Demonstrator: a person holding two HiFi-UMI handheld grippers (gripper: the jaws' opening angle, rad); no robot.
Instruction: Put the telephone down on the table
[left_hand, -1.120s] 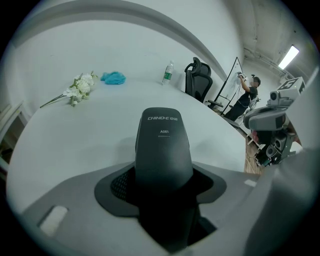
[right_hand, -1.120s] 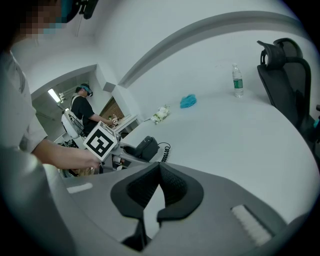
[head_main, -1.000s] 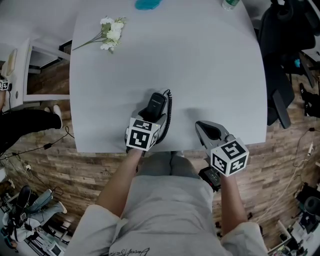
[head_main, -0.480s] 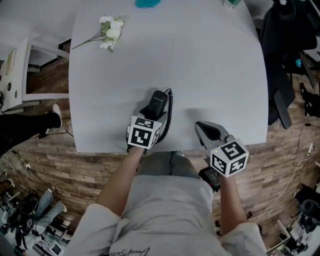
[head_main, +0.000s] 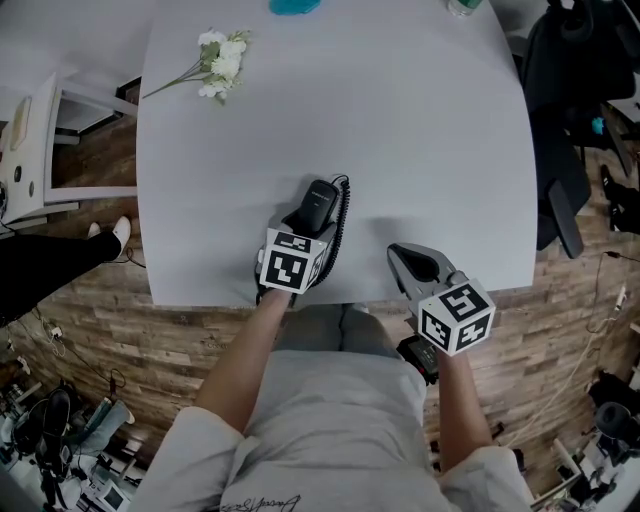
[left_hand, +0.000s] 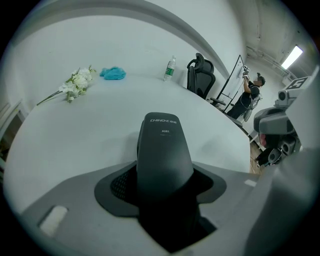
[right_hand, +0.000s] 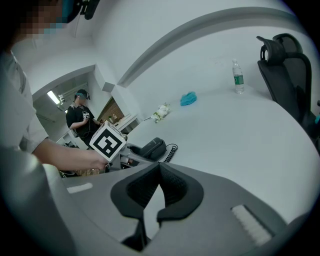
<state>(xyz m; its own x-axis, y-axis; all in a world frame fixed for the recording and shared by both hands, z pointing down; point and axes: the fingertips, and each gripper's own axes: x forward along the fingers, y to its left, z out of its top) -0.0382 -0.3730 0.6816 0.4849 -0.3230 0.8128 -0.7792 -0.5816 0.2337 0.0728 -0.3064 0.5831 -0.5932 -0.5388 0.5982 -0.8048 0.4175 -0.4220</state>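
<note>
The white table (head_main: 400, 130) fills most of my head view, and the work takes place at its near edge, in front of me. The telephone (head_main: 316, 205), a dark handset with a coiled cord (head_main: 340, 215) along its right side, lies low over the tabletop at that edge. I cannot tell whether it rests on the surface or hangs just above it. I judge the task to be nearly complete: the handset is over the table and level with it. What is left is to confirm contact, release the grip, and draw the tool back. The left gripper (head_main: 305, 232) has its jaws spread wide and clamped on the sides of the handset, whose far end sticks out past the jaws toward the middle of the table. The right gripper (right_hand: 159, 175) hovers near the table edge, well apart from the telephone, with its pads together and nothing between them. The flowers (head_main: 218, 62), blue cloth (head_main: 295, 7) and bottle (head_main: 460, 8) sit far away.
</note>
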